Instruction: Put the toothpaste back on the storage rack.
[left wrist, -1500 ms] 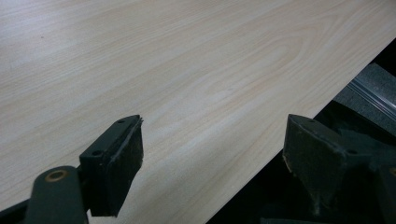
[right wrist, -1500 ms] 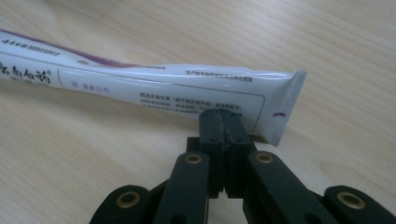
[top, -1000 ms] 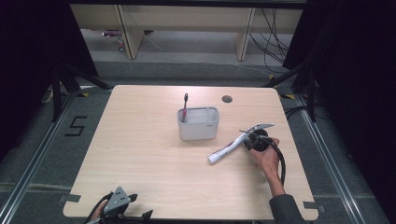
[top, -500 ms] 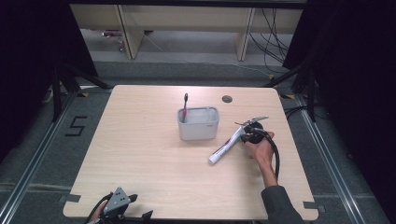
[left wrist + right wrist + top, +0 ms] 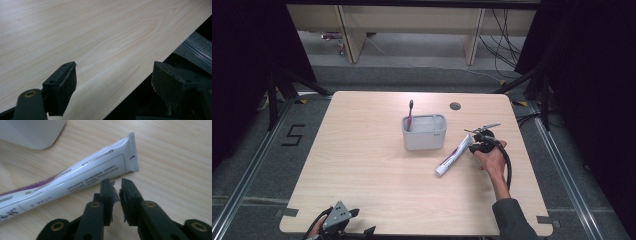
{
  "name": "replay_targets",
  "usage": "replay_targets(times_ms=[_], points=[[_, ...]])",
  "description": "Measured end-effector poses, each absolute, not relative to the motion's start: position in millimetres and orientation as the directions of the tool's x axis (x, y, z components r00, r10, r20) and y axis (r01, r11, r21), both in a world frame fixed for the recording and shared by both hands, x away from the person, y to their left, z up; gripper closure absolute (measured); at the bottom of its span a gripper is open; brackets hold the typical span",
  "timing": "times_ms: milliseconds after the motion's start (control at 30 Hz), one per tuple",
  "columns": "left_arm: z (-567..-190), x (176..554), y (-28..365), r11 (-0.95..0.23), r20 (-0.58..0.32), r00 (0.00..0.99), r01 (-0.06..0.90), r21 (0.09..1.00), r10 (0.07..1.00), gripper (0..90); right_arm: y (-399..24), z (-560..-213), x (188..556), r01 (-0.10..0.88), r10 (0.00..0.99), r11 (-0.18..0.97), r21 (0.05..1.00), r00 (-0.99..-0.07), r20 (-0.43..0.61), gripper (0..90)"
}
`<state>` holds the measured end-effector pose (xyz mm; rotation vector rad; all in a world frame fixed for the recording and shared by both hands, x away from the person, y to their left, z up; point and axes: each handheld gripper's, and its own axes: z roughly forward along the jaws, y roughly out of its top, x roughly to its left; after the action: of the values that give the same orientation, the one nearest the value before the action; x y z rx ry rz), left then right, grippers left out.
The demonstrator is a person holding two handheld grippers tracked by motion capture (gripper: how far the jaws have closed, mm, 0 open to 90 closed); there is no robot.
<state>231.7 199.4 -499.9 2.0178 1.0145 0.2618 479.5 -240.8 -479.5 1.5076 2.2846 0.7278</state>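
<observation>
Toothpaste tube (image 5: 82,173) laid flat on table (image 5: 362,170), just right of grey holder (image 5: 424,132). Right gripper (image 5: 115,185) poised beside crimped end, jaws just opening, small gap, nothing between. Left gripper (image 5: 113,82) parked at near edge, jaws wide apart, empty.

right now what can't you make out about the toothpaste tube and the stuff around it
- Toothpaste tube: its cap end is cut off by the left edge of the right gripper view; the small print is too fine to read.
- Toothbrush: the lower handle is hidden by the wall of the grey holder in the high view.
- Right gripper: jaws have just been opening, a narrow gap, nothing between them.
- Left gripper: partly cut off by the bottom edge of the high view.
</observation>
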Motion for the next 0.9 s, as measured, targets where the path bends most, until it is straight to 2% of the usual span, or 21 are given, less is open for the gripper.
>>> replay_targets(times_ms=[67, 100, 133, 167, 200, 233, 267, 400, 633, 667, 733, 900], points=[[-500, 231, 199, -0.318, -0.173, 0.649, 0.566, 0.761, 0.741, 19.5, -245, -474, 479, 0.78, 0.924, 0.278, 0.561, -0.377, 0.066, 59.5], [-500, 231, 199, -0.33, -0.166, 0.654, 0.564, 0.757, 0.738, 19.5, -245, -474, 479, 0.78, 0.924, 0.278, 0.561, -0.377, 0.066, 59.5], [-500, 231, 198, -0.309, -0.178, 0.646, 0.566, 0.765, 0.742, 19.5, -247, -469, 477, 0.82, 0.94, 0.213, 0.531, -0.32, 0.116, 51.7], [-500, 231, 198, -0.309, -0.178, 0.646, 0.566, 0.765, 0.742, 19.5, -247, -469, 477, 0.82, 0.94, 0.213, 0.531, -0.32, 0.116, 51.7], [-500, 231, 198, -0.322, -0.169, 0.65, 0.564, 0.76, 0.741, 19.5, -245, -466, 475, 0.835, 0.948, 0.176, 0.522, -0.287, 0.139, 46.1], [-500, 231, 198, -0.322, -0.169, 0.65, 0.564, 0.76, 0.741, 19.5, -245, -466, 475, 0.835, 0.948, 0.176, 0.522, -0.287, 0.139, 46.1], [-500, 231, 198, -0.316, -0.173, 0.647, 0.566, 0.762, 0.743, 19.5, -240, -463, 473, 0.859, 0.951, 0.127, 0.496, -0.247, 0.184, 41.3], [-500, 231, 199, -0.323, -0.168, 0.651, 0.564, 0.76, 0.741, 19.5, -238, -463, 473, 0.848, 0.946, 0.159, 0.506, -0.277, 0.168, 37.5], [-500, 231, 199, -0.322, -0.17, 0.651, 0.564, 0.76, 0.739, 19.5, -225, -462, 473, 0.857, 0.949, 0.148, 0.493, -0.264, 0.175, 34.8], [-500, 230, 198, -0.312, -0.176, 0.646, 0.566, 0.763, 0.742, 19.5, -218, -461, 472, 0.869, 0.948, 0.119, 0.481, -0.244, 0.206, 34.6], [-500, 232, 199, -0.329, -0.165, 0.655, 0.562, 0.759, 0.738, 19.5, -214, -460, 472, 0.86, 0.948, 0.152, 0.487, -0.266, 0.174, 34.1], [-500, 231, 198, -0.319, -0.17, 0.649, 0.564, 0.762, 0.741, 19.5, -205, -462, 472, 0.88, 0.95, 0.156, 0.449, -0.257, 0.175, 33.2]])
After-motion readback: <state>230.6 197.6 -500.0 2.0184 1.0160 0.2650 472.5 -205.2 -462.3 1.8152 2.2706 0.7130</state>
